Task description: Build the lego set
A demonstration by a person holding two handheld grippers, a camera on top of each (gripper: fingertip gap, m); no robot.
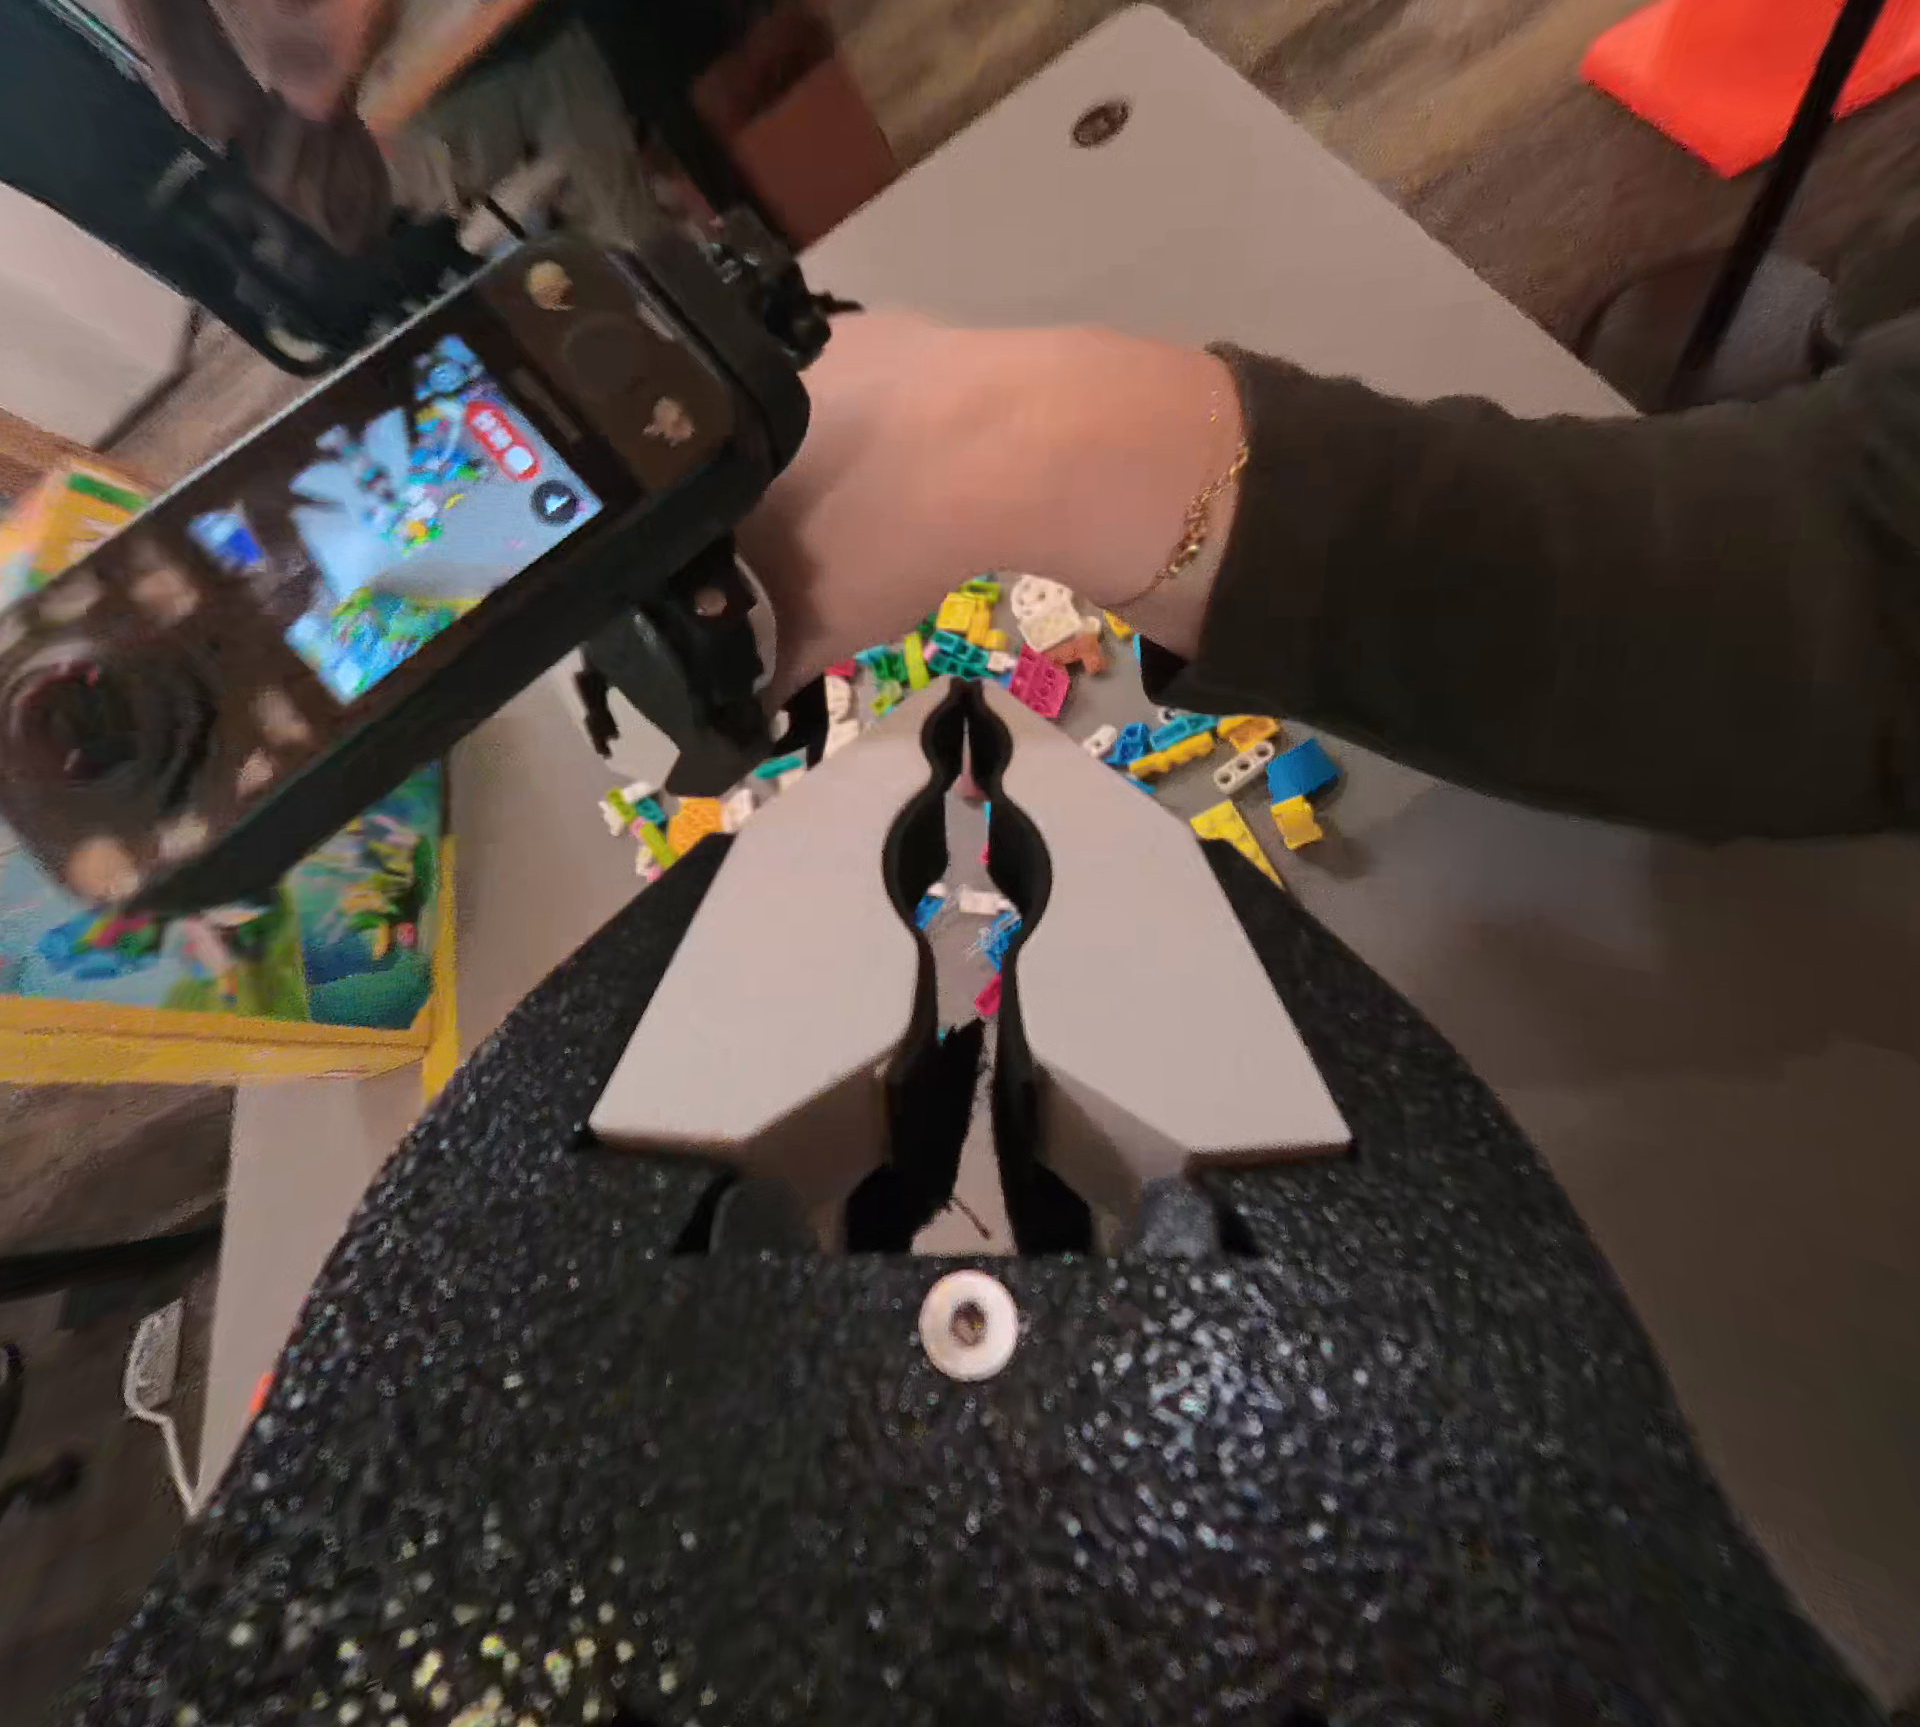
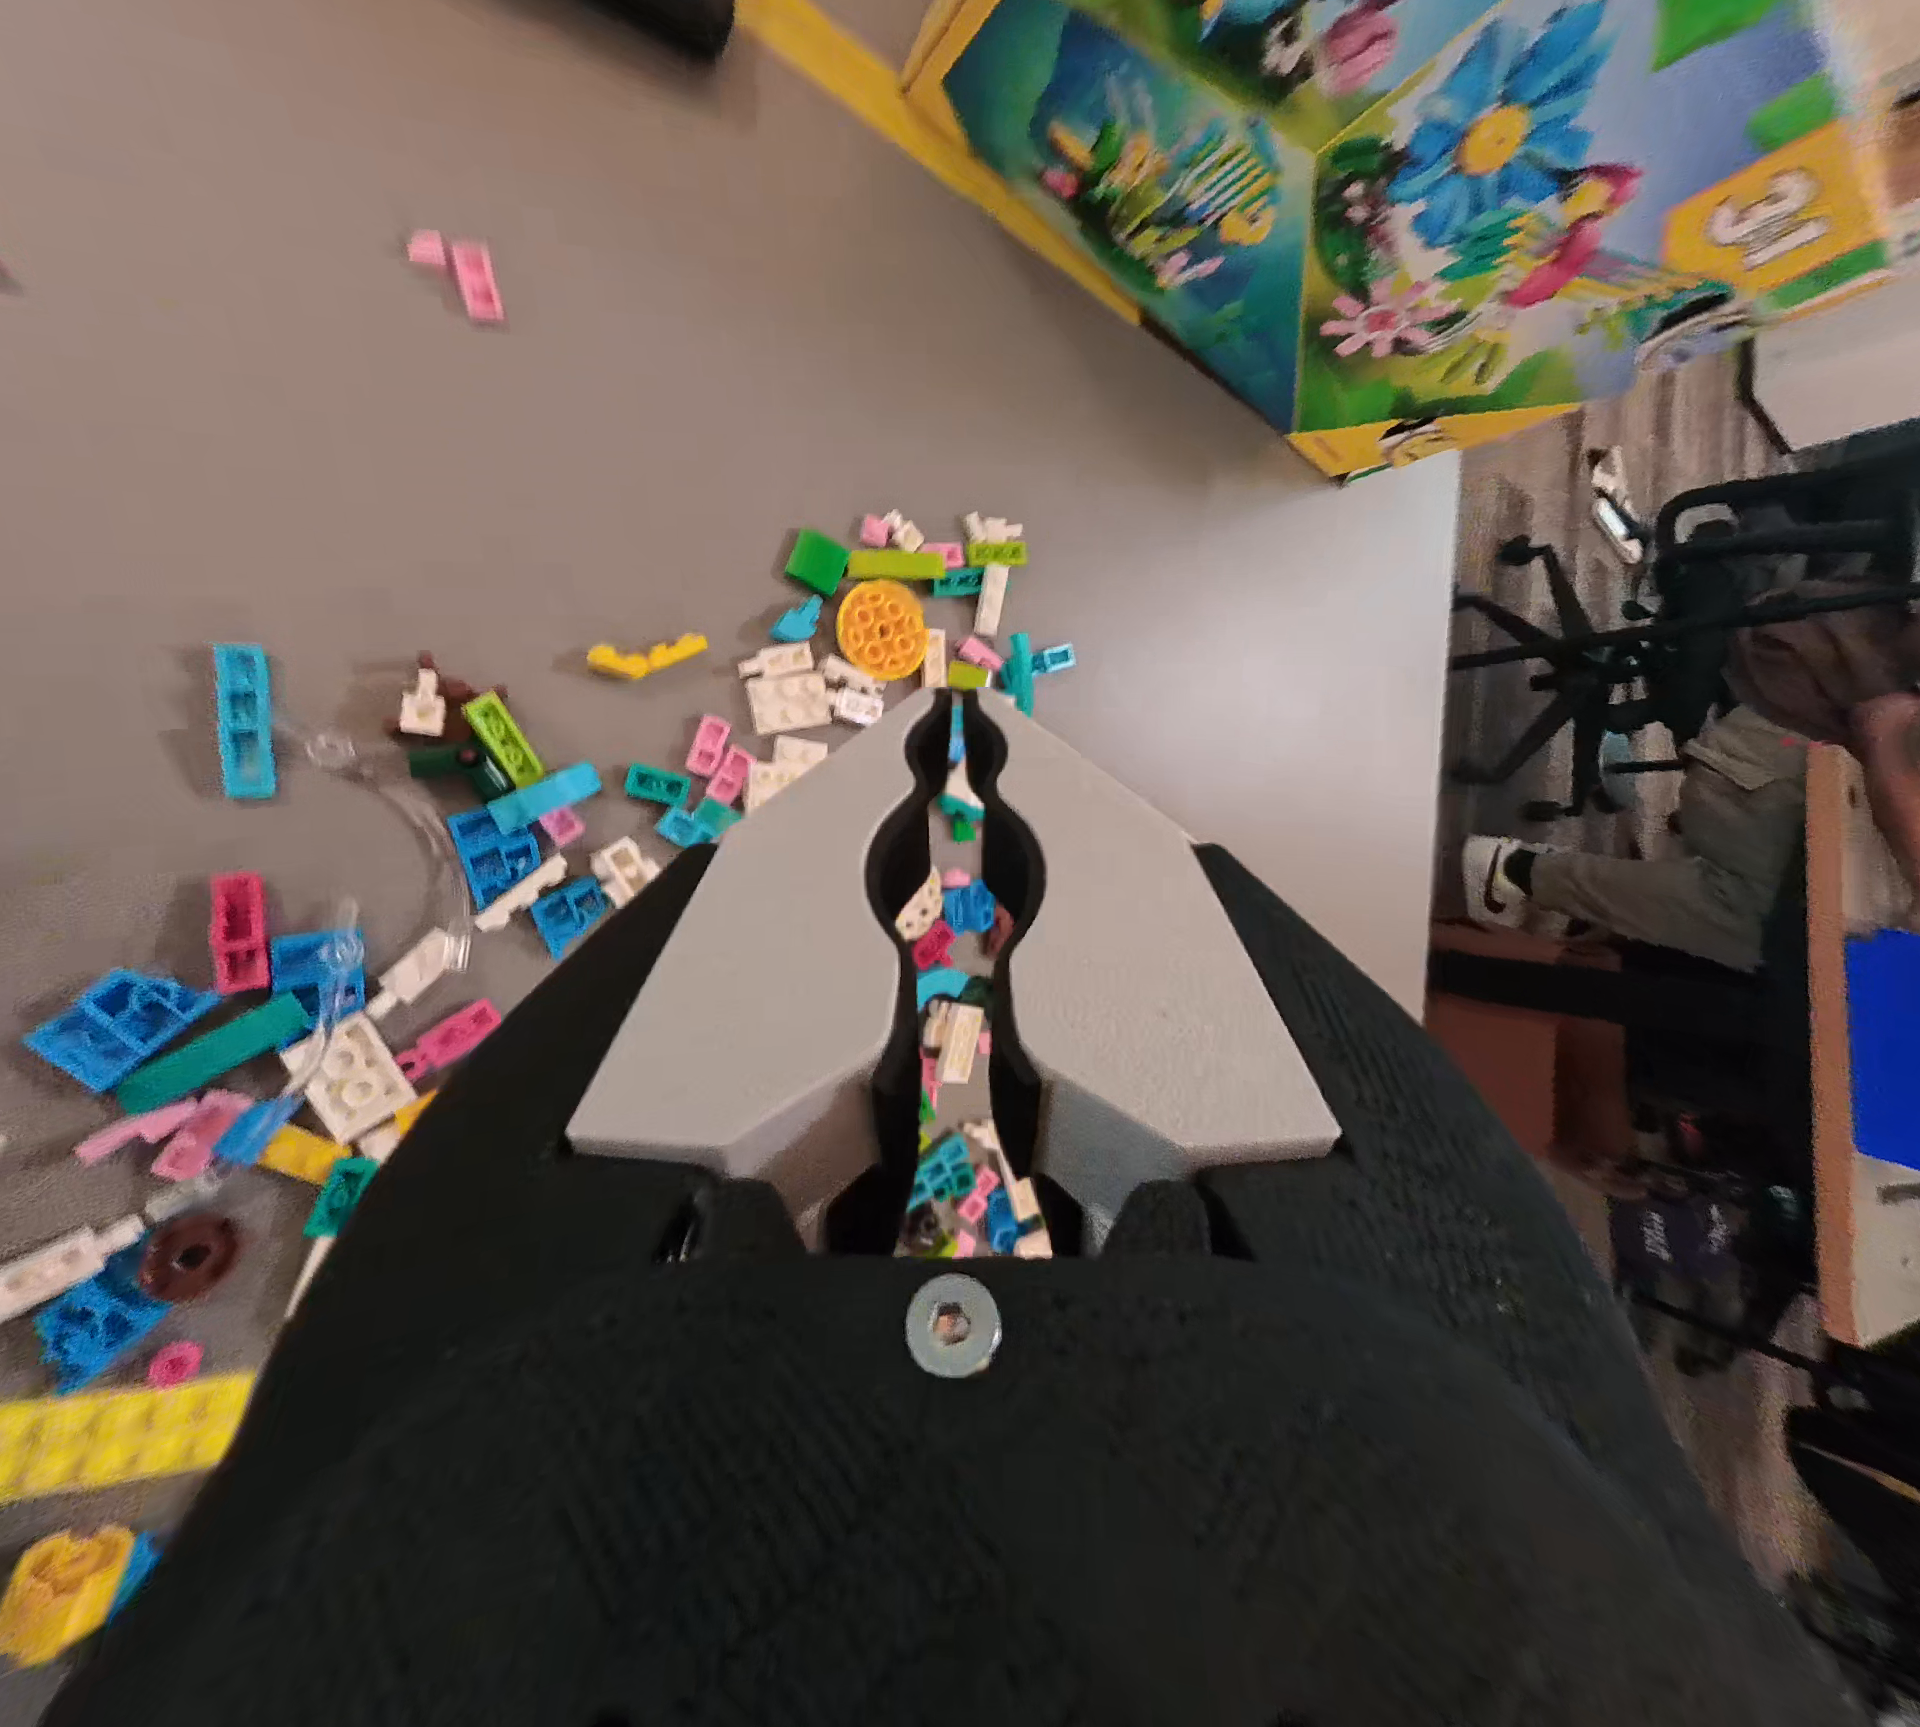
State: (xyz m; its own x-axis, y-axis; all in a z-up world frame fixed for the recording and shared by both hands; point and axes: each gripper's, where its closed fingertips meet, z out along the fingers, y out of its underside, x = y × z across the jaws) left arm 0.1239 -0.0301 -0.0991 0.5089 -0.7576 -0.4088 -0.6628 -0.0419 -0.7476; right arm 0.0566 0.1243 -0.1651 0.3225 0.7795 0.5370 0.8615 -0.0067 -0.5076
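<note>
With both the left gripper (image 1: 964,701) and right gripper (image 2: 954,709) clenched on nothing above the loose lego pieces (image 2: 790,701) scattered on the bench (image 2: 623,430) beside the set's box (image 2: 1403,150), I'd spread one before descending on a single piece.

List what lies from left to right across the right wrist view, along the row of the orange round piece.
Long blue brick → lime brick → yellow curved piece → orange round piece → table edge → office chair.
</note>
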